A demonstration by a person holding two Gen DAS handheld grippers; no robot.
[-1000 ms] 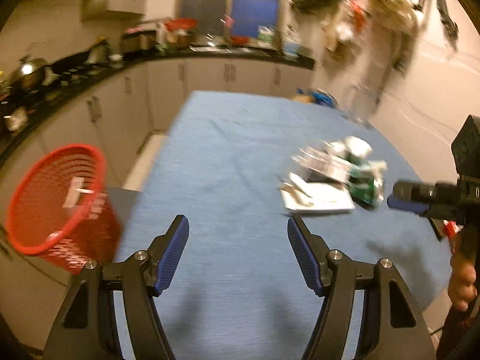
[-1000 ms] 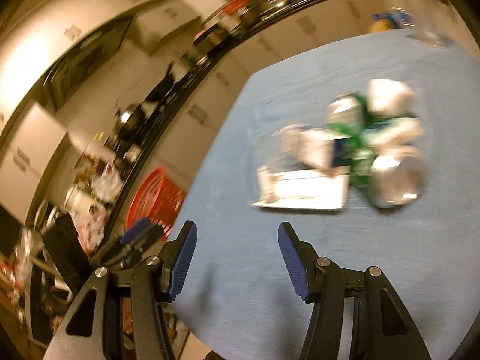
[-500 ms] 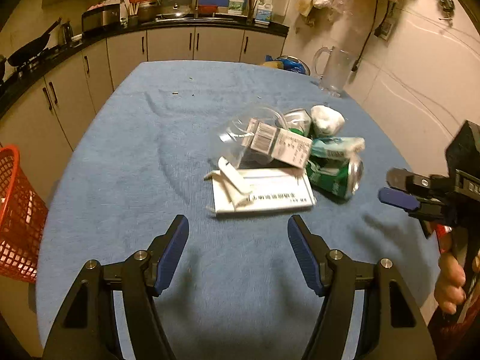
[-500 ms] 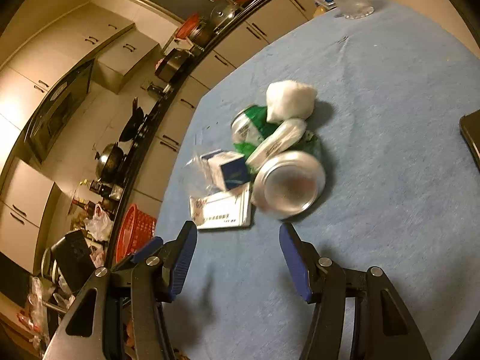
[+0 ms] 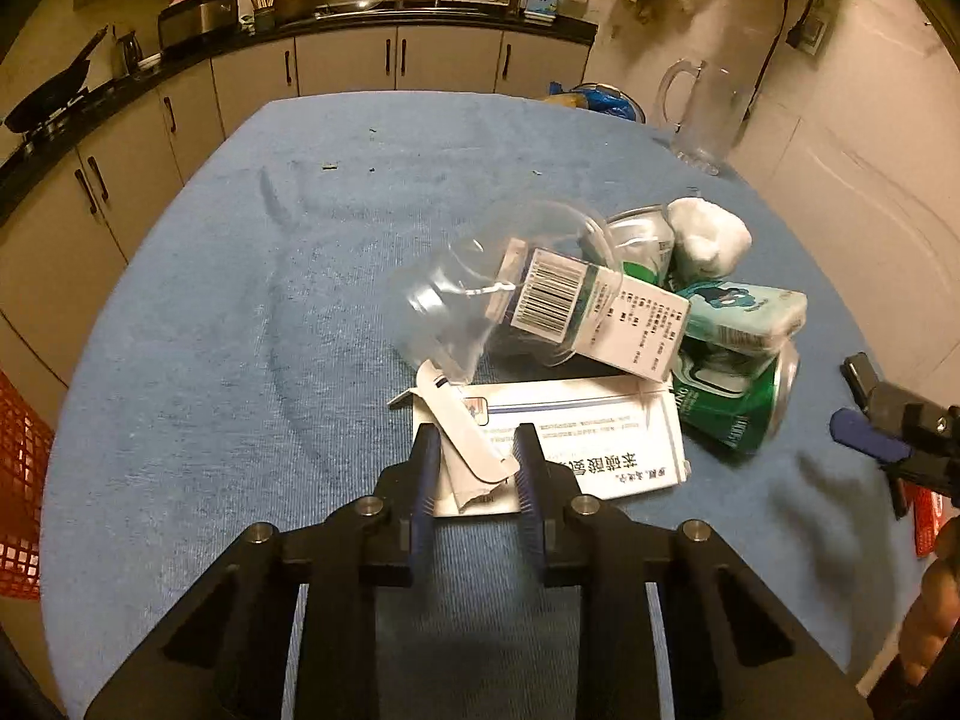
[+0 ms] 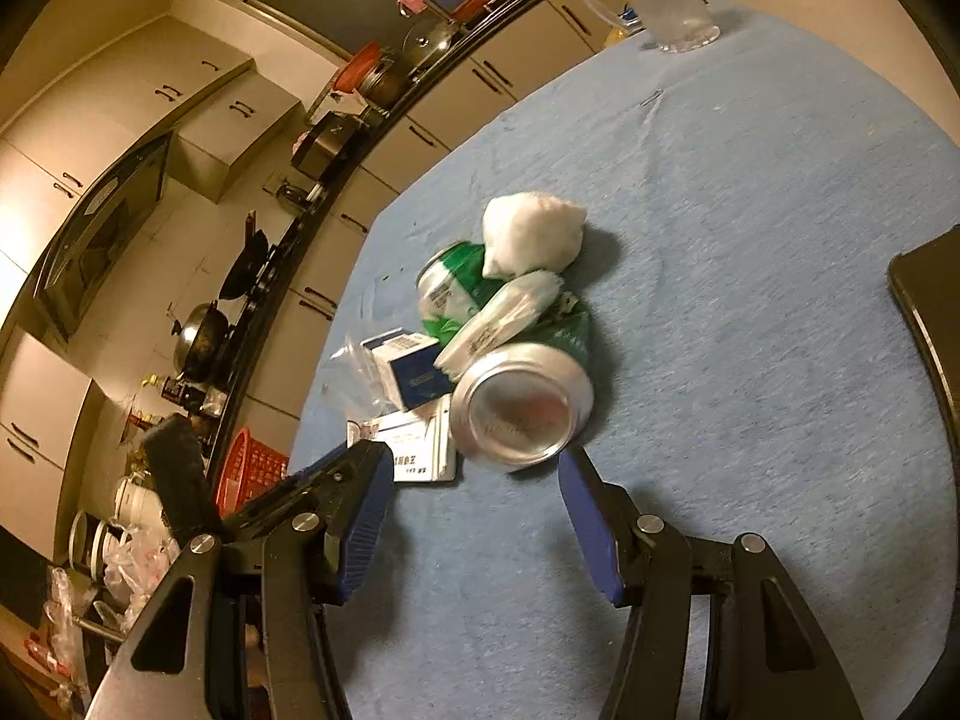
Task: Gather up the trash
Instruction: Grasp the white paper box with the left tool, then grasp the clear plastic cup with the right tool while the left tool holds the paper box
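The left tool points steeply down at the near edge of the trash pile; its jaws are closing, with the open flap of the flat white carton between the blue pads, which do not yet visibly press it. Bare blue worktop lies open to the left of this tool as far as the worktop's rounded left edge, where the red basket stands beside and below it. The right tool hovers low over the worktop, tilted, jaws roughly half open and holding nothing; the silver end of the green can lies just beyond the pad tips. Open cloth extends to the right of this tool up to a dark flat object at the picture's right border. The pile sits mid-worktop: a clear plastic cup on its side, a barcoded box leaning on it, a second can, a tissue pack and a white wad, all touching. Beyond, the worktop is bare up to a glass jug near the far right edge.
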